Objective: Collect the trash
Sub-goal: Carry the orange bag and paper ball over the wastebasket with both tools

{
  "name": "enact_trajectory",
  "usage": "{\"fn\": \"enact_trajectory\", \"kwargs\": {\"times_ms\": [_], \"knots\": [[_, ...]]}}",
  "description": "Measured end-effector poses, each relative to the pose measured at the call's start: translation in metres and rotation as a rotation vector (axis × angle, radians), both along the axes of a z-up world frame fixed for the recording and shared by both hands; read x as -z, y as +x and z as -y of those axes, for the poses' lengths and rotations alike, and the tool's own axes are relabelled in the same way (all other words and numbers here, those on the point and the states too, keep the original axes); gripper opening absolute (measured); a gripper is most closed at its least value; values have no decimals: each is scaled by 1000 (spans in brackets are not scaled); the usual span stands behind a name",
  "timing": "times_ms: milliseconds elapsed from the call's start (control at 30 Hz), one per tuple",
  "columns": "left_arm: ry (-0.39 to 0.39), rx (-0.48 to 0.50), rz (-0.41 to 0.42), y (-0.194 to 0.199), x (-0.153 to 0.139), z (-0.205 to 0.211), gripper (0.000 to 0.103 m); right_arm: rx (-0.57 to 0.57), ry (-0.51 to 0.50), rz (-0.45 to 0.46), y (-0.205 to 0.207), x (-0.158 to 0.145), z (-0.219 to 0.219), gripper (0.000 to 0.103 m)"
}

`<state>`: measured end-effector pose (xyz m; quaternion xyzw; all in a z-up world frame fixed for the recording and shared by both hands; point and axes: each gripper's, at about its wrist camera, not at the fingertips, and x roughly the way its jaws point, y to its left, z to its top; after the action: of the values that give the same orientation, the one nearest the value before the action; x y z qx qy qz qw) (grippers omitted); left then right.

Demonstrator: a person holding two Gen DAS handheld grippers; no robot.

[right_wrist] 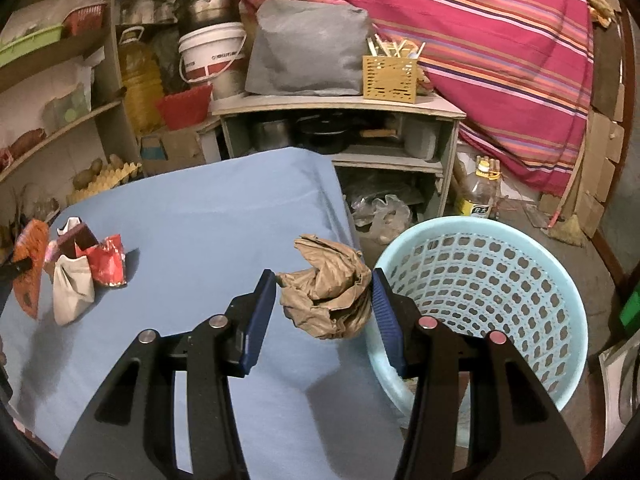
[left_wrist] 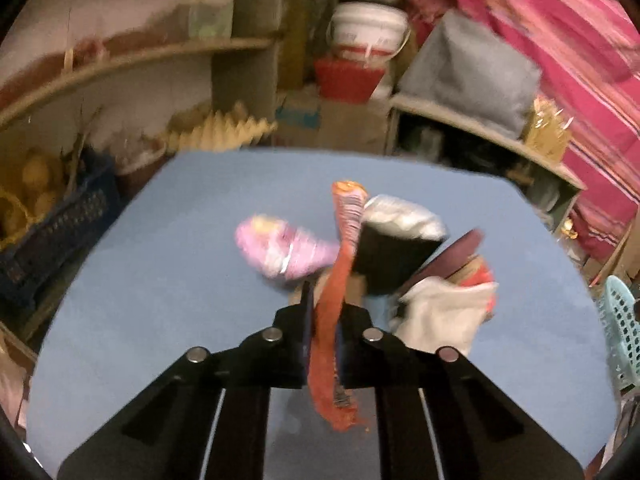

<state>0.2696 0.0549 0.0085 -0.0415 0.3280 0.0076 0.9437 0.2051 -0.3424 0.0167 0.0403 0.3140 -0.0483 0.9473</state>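
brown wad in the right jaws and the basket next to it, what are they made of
Brown wad: looks like crumpled kraft paper, matte, with sharp creases and folds. Basket: likely moulded plastic, pale blue with a slight sheen, its wall pierced by regular rows of holes.

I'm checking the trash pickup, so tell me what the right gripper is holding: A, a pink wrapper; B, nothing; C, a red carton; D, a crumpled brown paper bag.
D: the right gripper has both blue pads pressed on the crumpled brown paper bag, beside the blue basket.
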Motion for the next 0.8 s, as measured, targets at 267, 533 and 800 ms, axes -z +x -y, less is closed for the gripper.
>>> {"fn": "enact_trajectory", "kwargs": {"times_ms": [267, 533, 800], "knots": [[10, 107, 97, -14, -37, 55, 4, 43, 20, 22, -14, -5, 29, 49], [19, 275, 127, -19, -47, 153, 4, 132, 57, 34, -35, -5, 87, 49], [-11, 422, 143, -22, -40, 263, 4, 199, 60, 42, -50, -4, 136, 49]]}}
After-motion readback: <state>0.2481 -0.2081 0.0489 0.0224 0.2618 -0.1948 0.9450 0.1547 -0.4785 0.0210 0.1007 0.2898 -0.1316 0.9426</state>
